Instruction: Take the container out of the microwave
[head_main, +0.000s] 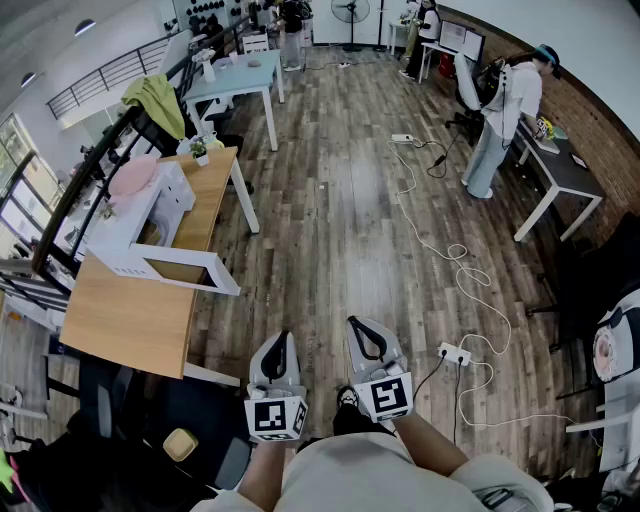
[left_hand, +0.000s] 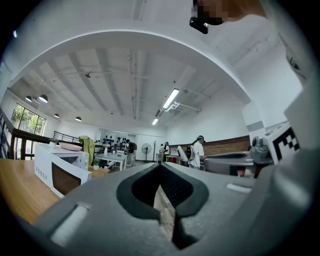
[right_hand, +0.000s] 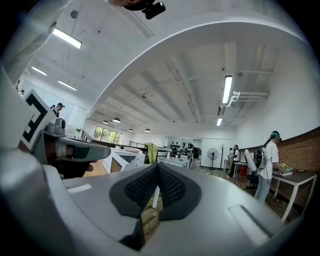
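1. On the light wooden table at the left of the head view stands the white box-shaped microwave, well apart from the person; its white-framed door appears to be swung open over the table's edge
2. The container named in the task shows in no view. It is judged to sit inside the microwave, whose cavity is too small and shadowed to read. A pale pink dish rests on the microwave's top
3. The grey left gripper, with its square-marker cube, is held low in front of the body and points level over the dark plank floor. Its jaws are pressed together with nothing between them
4. The matching right gripper is just beside it and also level, with its jaws likewise together and empty
5. As for the step in hand, the task looks barely begun. Both grippers aim down the room rather than at the table, so this reads as the start of the approach, with no reach yet made
6. The next move calls for turning left and closing in on the table until the cavity can be seen. One gripper would then spread its jaws, enter level past the door, close on the container's rim or wall, and draw it straight out without tipping it
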